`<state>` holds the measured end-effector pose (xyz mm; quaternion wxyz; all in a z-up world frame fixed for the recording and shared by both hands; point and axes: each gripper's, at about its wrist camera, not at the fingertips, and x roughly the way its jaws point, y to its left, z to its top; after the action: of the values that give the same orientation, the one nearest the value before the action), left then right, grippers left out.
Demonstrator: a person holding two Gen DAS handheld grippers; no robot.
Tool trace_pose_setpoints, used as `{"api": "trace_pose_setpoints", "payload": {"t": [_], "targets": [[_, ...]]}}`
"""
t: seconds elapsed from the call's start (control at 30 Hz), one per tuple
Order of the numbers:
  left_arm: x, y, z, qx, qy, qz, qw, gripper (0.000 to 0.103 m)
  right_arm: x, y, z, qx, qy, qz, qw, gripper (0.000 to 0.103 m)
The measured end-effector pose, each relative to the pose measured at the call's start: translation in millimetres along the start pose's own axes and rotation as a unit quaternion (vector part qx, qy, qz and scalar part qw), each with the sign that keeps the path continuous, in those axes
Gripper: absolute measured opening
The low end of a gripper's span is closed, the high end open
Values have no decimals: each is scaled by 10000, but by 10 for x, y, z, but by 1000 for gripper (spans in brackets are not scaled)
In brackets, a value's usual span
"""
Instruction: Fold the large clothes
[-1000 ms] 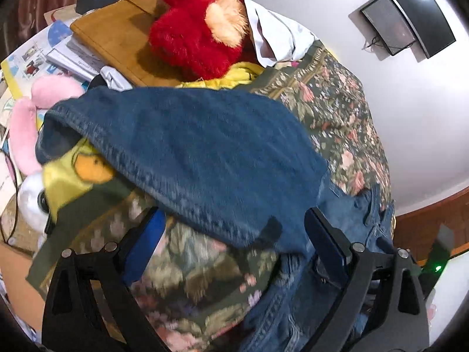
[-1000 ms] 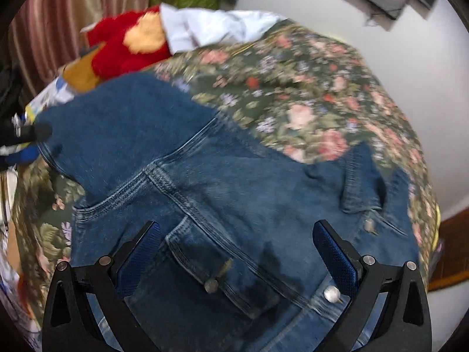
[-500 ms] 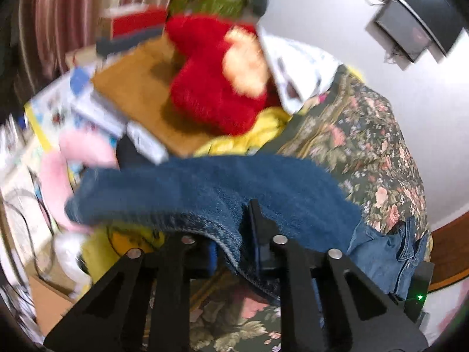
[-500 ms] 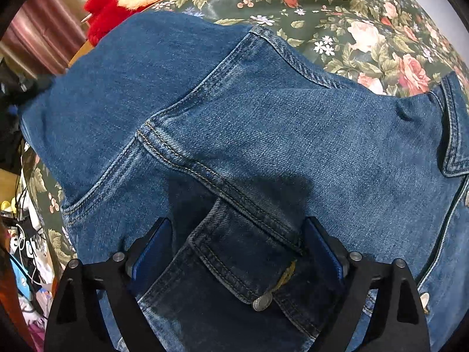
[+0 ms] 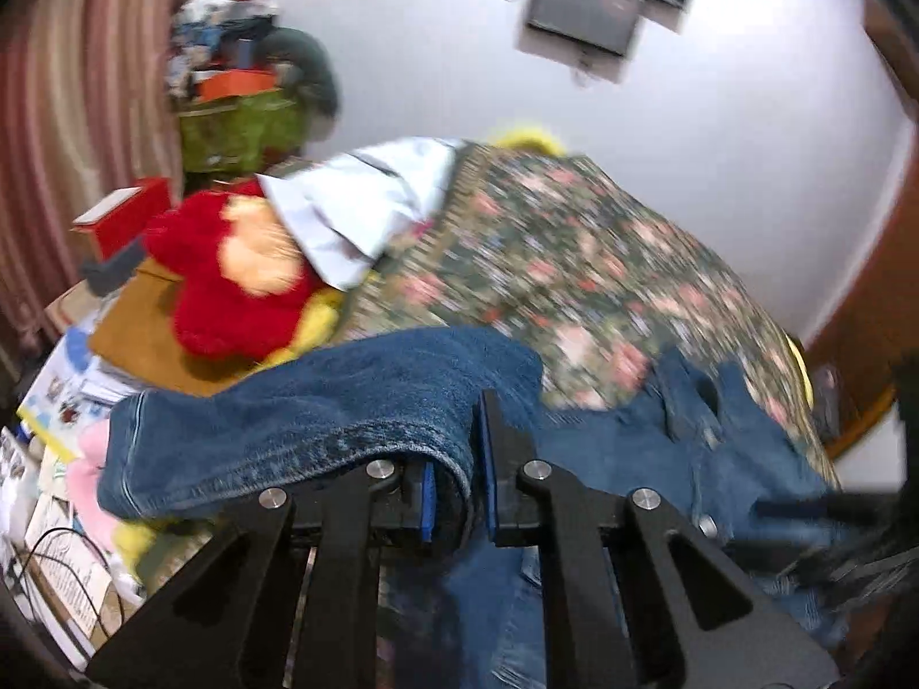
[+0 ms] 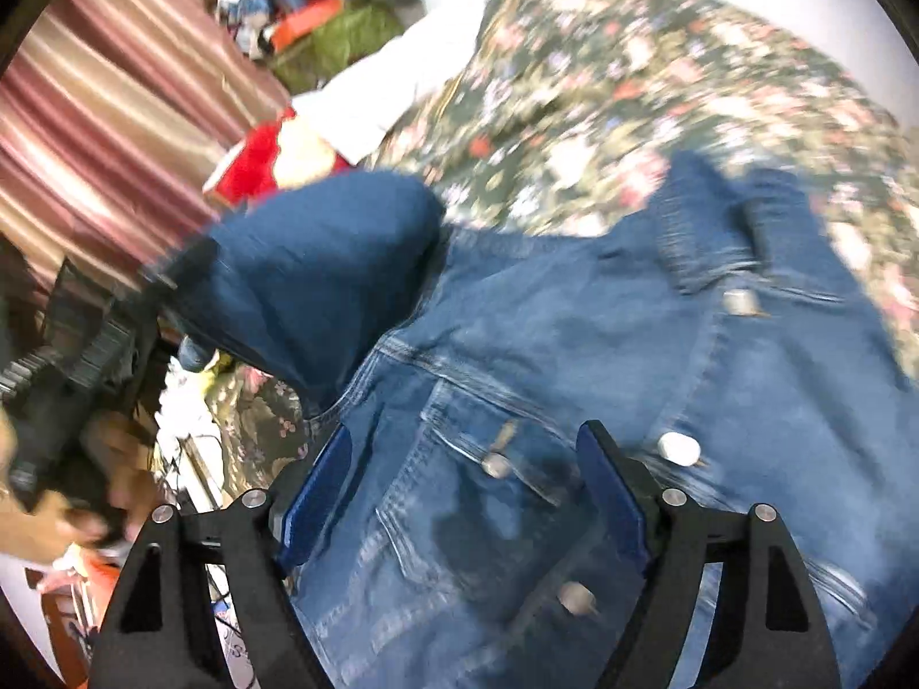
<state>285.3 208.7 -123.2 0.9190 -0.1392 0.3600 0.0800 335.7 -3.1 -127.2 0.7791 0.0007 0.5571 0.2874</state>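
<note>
Starting at nine o'clock in the left wrist view, a clutter of papers, a pink soft toy (image 5: 86, 476) and a red plush toy (image 5: 224, 281) sits beside the bed, well clear of the work. Toward the middle, the denim jacket (image 5: 660, 459) lies on the floral bedspread (image 5: 574, 241), with its sleeve (image 5: 321, 407) raised off the bed and draped out toward nine o'clock. The left tongs (image 5: 454, 482) are clamped tight on a fold of that sleeve, the blue pads pressed into the denim at six o'clock; having just closed on it, they carry the cloth up, most likely so the sleeve can be swung across the jacket body for the first fold. At three o'clock the collar and button placket trail away toward the bed's far edge.

In the right wrist view, striped curtains (image 6: 115, 92) fill nine to eleven o'clock, and the lifted sleeve bulges at ten o'clock. The right tongs (image 6: 459, 488) stand wide apart at six o'clock, straddling the chest pocket (image 6: 482, 459) and its button without pinching anything. Their jaws have just been closing a little, yet no cloth is gripped. They hover over the jacket front, probably to pin or steady the body while the sleeve comes over. Motion blur hides finer detail.
</note>
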Motion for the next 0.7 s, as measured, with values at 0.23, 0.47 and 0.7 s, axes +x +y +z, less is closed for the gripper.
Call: {"api": "trace_pose_setpoints", "payload": {"t": [0.23, 0.47, 0.7], "targets": [[455, -457, -532, 167, 1014, -167, 9946, 13, -482, -464, -324, -197, -317, -675, 9970, 94], [609, -269, -982, -599, 1864, -344, 9800, 31, -438, -1044, -566, -112, -116, -1009, 9948, 94], [65, 430, -906, -1634, 1292, -183, 9779, 63, -620, -1434, -607, 500, -284, -544, 9969, 94]]}}
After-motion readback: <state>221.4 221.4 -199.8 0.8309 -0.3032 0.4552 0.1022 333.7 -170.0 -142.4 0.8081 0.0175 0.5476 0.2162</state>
